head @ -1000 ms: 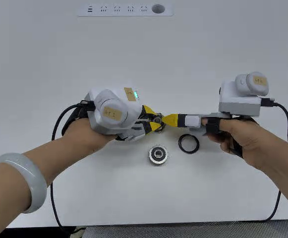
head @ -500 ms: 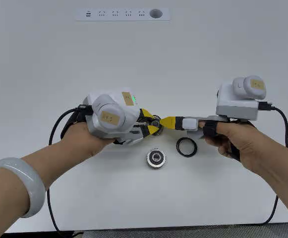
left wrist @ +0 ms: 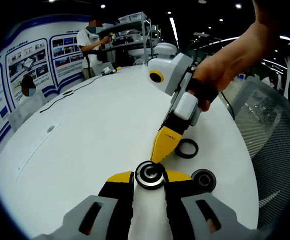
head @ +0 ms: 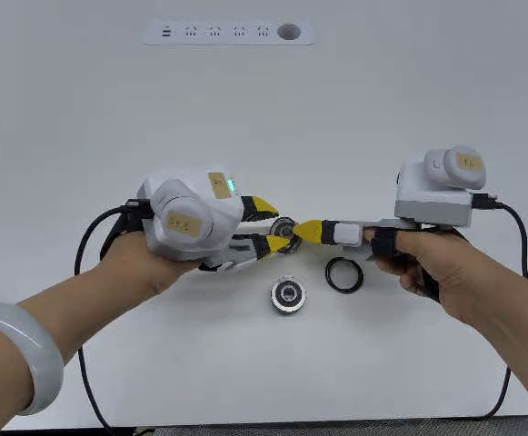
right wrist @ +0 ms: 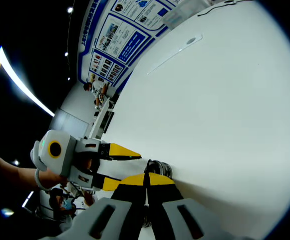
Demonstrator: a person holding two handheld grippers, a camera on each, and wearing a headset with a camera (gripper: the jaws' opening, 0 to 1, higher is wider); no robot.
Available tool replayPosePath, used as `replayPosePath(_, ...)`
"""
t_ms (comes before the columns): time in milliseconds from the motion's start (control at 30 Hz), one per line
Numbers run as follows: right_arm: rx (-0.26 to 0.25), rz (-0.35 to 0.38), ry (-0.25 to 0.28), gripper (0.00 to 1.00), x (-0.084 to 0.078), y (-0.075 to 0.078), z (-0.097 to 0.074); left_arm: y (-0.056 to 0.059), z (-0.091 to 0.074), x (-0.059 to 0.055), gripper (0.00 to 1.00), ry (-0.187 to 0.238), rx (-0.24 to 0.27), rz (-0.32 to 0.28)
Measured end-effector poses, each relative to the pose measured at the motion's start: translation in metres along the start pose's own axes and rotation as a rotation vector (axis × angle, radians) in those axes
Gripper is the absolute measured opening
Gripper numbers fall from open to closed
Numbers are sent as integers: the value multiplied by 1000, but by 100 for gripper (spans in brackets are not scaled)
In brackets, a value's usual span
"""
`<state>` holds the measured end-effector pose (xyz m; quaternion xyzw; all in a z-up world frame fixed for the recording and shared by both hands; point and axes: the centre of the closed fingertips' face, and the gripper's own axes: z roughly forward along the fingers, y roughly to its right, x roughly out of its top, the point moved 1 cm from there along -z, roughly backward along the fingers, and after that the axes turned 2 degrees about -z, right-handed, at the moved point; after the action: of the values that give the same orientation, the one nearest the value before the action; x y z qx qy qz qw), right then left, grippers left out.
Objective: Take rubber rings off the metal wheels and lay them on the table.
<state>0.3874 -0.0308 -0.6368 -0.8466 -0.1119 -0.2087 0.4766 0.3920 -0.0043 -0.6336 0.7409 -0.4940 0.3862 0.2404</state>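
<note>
A metal wheel (head: 285, 228) with a black rubber ring on it hangs above the table, and my left gripper (head: 271, 225) is shut on it from the left. In the left gripper view this wheel (left wrist: 150, 174) sits between the two yellow jaw tips. My right gripper (head: 301, 231) comes in from the right, shut, with its tips pressed on the wheel's rim at the rubber ring (right wrist: 160, 168). A second wheel (head: 288, 293) lies flat on the table below them. A loose black rubber ring (head: 343, 274) lies beside it.
A white power strip (head: 230, 32) lies at the table's far edge. Black cables (head: 89, 245) trail from both grippers toward the near edge. The white table (head: 273, 127) stretches wide behind the grippers.
Both grippers stay on the held wheel. The left hand has shifted slightly left and rolled a little. The wheel and ring on the table have not moved.
</note>
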Motion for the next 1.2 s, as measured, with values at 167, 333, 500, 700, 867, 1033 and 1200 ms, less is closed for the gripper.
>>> replayPosePath(167,14,0,7,2,1,-5,-2,0,-2,-6,30,-7,5,-11)
replayPosePath(333,37,8,25,2,5,-12,-4,-1,-5,-10,33,-11,16,-22)
replayPosePath(500,45,7,30,2,2,-16,-10,-3,-9,-15,37,-16,29,-45)
replayPosePath(700,36,25,51,2,-5,-14,-26,-3,-11,-18,38,-10,34,-60)
replayPosePath(867,22,59,63,2,-15,-8,-39,2,-11,-18,41,-8,35,-74)
replayPosePath(1033,5,86,73,2,-24,-1,-51,4,-13,-19,44,-4,36,-88)
replayPosePath(1200,1,129,97,2,-29,3,-62,5,-17,-22,43,-8,41,-99)
